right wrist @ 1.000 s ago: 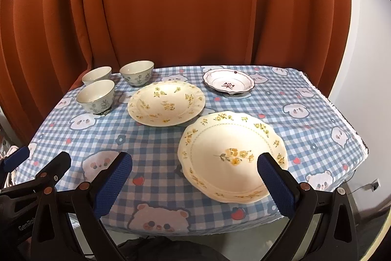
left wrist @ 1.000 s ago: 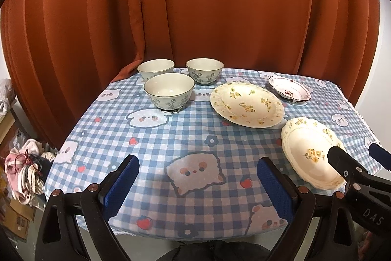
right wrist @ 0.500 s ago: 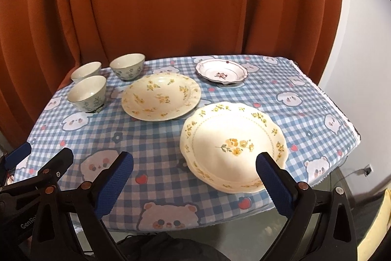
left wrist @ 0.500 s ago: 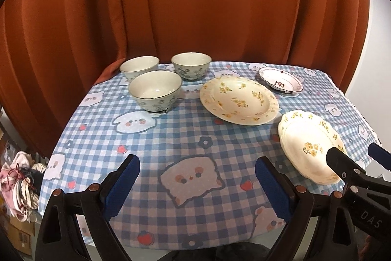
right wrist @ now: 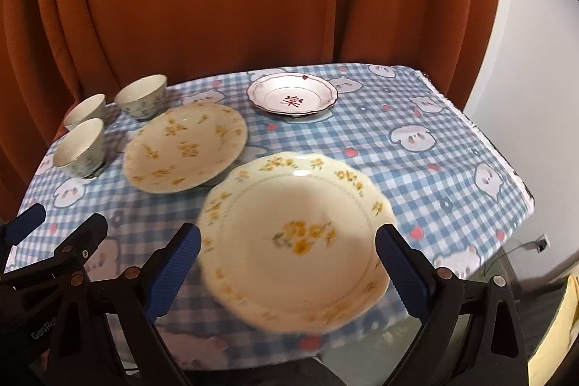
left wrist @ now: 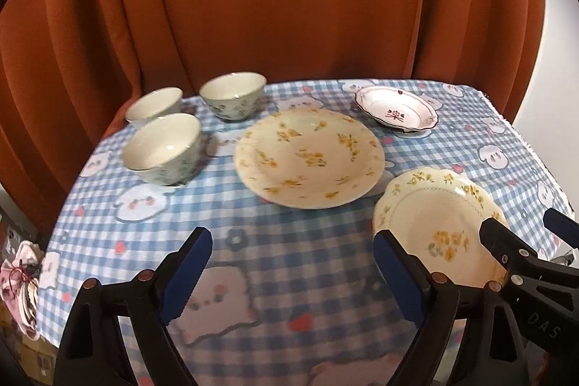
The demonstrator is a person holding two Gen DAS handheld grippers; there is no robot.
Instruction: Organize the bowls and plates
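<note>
My right claw (right wrist: pixel 287 259) and left claw (left wrist: pixel 293 270), both spread and just narrowing, hold nothing; I'm approaching the scalloped cream yellow-flowered plate (right wrist: pixel 295 234) at the bench's near edge, and next must straddle its rim.

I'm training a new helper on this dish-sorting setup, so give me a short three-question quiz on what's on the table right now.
1. How many bowls stand on the checked tablecloth?
2. True or false: the right gripper is clamped on the scalloped plate.
3. Which dish lies farthest back on the right: A) the round yellow-flowered plate, B) the small red-patterned dish, C) a bowl?

Key:
1. Three.
2. False; its jaws stand open, pads clear of the rim, having just been closing slightly.
3. B.
</note>
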